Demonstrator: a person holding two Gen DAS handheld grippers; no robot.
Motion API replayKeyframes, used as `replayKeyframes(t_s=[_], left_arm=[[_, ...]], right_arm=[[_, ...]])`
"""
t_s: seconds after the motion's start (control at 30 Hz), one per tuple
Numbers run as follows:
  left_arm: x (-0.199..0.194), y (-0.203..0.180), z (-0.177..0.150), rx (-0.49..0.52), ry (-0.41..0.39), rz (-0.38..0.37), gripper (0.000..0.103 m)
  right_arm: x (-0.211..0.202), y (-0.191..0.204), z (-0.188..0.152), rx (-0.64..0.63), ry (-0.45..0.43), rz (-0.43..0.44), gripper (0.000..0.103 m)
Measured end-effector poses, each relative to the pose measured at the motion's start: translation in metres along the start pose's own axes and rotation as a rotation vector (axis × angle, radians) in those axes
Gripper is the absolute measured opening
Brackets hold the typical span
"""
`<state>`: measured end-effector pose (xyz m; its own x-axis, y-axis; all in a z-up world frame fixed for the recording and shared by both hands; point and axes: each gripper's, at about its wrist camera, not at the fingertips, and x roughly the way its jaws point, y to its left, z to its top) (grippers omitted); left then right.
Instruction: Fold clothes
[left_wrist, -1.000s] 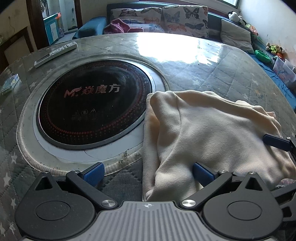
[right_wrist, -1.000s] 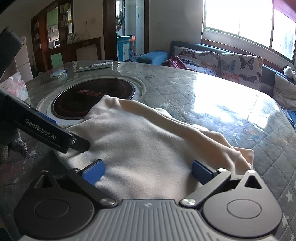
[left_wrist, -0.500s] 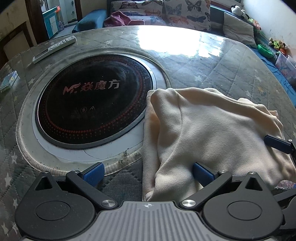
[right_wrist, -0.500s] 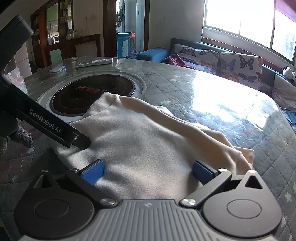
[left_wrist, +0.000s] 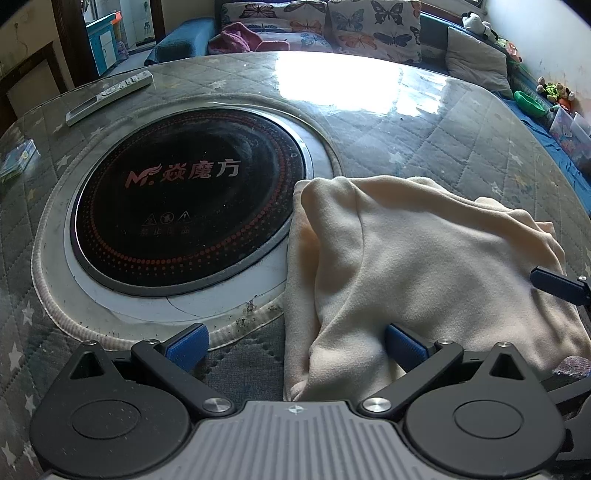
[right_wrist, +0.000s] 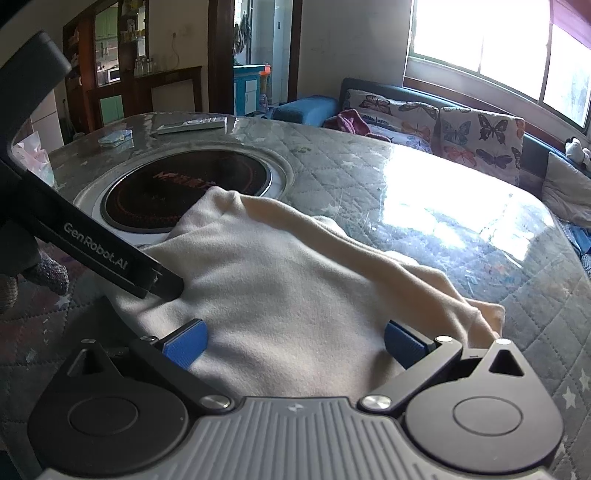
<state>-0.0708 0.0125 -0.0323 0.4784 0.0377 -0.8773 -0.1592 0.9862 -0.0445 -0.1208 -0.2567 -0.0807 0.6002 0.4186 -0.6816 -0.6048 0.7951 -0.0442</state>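
A cream fleece garment (left_wrist: 417, 258) lies bunched on the quilted table, its left edge next to the round black cooktop (left_wrist: 188, 206). My left gripper (left_wrist: 295, 343) is open at the garment's near left corner, with one blue pad (left_wrist: 400, 341) against the cloth and the other over bare table. My right gripper (right_wrist: 293, 341) is open over the garment (right_wrist: 295, 280) near its front edge, both blue pads wide apart on the cloth. The left gripper's black arm (right_wrist: 99, 251) crosses the left of the right wrist view.
A white remote (left_wrist: 110, 96) and a small packet (left_wrist: 16, 160) lie at the table's far left. The table (left_wrist: 424, 122) has a glossy quilted cover. A sofa with butterfly cushions (left_wrist: 321, 26) stands behind it.
Both grippers have lowered and moved slightly forward over the garment. The cloth has not visibly shifted, and both stay open.
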Motion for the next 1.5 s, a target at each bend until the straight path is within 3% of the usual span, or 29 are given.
replayKeyframes(t_s=[0.4,0.73,0.87,1.13,1.23,1.33,1.5], left_arm=[[-0.008,0.001,-0.002,0.001,-0.033,0.017,0.103],[-0.019,0.025,0.007,-0.065,-0.079,0.038,0.103],[-0.024,0.043,0.013,-0.123,-0.099,0.044,0.103],[-0.029,0.065,0.019,-0.211,-0.108,0.011,0.101],[-0.026,0.065,0.018,-0.234,-0.090,-0.038,0.098],[-0.021,0.063,0.017,-0.251,-0.068,-0.087,0.098],[-0.015,0.063,0.016,-0.299,-0.038,-0.165,0.097]], right_arm=[[-0.010,0.010,0.007,-0.059,-0.028,0.008,0.103],[-0.016,0.046,0.013,-0.227,-0.035,0.092,0.099],[-0.012,0.062,0.016,-0.295,-0.030,0.133,0.090],[-0.002,0.096,0.015,-0.446,-0.034,0.184,0.060],[0.002,0.105,0.014,-0.485,-0.039,0.190,0.053],[0.006,0.114,0.013,-0.531,-0.046,0.195,0.037],[0.009,0.106,0.022,-0.441,-0.045,0.195,0.013]])
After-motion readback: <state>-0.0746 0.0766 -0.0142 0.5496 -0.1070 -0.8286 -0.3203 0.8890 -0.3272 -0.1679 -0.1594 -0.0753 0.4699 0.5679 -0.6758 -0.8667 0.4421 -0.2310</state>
